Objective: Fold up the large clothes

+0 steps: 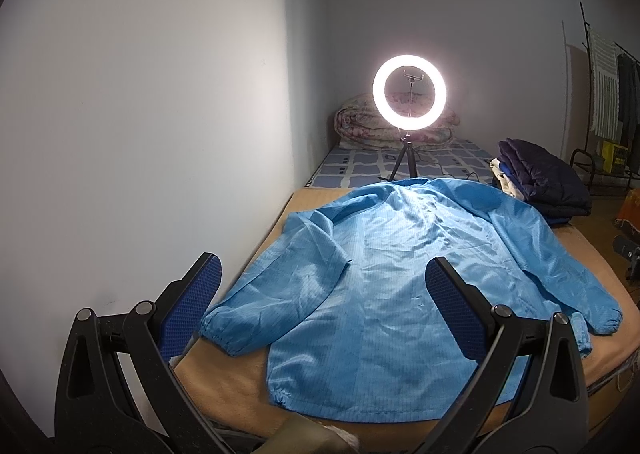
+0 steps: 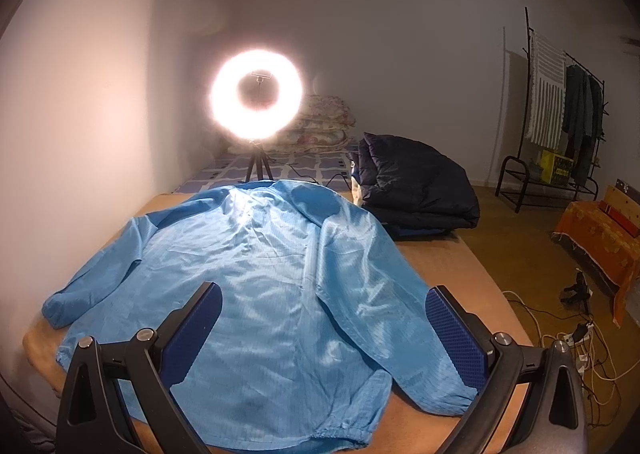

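A large light-blue jacket [image 1: 384, 294] lies spread flat, back side up, on the tan-covered bed [image 1: 224, 378], hem toward me and collar toward the far end. Both sleeves lie out at its sides. It also shows in the right wrist view [image 2: 256, 294]. My left gripper [image 1: 324, 270] is open and empty, held above the jacket's left half near the hem. My right gripper [image 2: 324, 302] is open and empty, held above the jacket's right half near the hem.
A lit ring light on a small tripod [image 1: 408, 94] stands beyond the collar. A stack of folded dark clothes [image 2: 416, 182] sits at the far right of the bed. A rolled quilt [image 1: 360, 122] lies against the back wall. A clothes rack [image 2: 560, 114] and floor cables [image 2: 580, 338] are to the right.
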A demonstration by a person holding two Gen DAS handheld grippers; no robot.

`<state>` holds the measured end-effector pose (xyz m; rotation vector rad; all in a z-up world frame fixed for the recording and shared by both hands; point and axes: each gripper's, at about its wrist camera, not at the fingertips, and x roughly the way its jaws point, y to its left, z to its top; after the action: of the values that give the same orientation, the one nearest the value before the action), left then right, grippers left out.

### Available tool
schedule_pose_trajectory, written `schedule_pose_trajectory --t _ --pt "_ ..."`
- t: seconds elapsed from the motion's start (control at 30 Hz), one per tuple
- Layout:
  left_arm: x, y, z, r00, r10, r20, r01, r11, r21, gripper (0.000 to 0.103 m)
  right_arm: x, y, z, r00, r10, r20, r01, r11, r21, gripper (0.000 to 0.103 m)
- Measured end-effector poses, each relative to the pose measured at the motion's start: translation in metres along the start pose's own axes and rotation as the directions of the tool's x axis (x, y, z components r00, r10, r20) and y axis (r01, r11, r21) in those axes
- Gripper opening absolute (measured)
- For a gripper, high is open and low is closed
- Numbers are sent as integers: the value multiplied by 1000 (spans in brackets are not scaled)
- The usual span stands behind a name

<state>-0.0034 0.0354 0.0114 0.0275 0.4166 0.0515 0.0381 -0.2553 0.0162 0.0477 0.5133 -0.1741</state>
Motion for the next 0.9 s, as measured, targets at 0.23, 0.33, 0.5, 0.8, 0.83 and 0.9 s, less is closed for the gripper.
schedule_pose_trajectory --t 0.23,0.33,0.5,0.8,0.83,0.9 --pt "0 7 -9 1000 15 -2 -15 1000 16 103 3 23 5 1000 31 7 -31 999 -27 103" --pt "0 9 -12 1000 27 5 -27 999 23 103 9 35 8 999 41 -2 -41 998 -37 103" --pt "-2 16 -21 999 40 -2 -40 999 18 103 14 54 13 998 58 1 -58 997 -48 103" --pt "11 42 -36 996 76 -49 -77 997 -13 103 29 102 20 993 122 -6 -122 986 -115 103" --pt "13 44 -38 996 69 -56 -70 997 -17 103 32 108 20 991 133 -15 -134 983 -127 103" --pt "17 49 -42 996 62 -68 -64 997 -33 103 38 120 19 988 153 -27 -155 976 -151 103"
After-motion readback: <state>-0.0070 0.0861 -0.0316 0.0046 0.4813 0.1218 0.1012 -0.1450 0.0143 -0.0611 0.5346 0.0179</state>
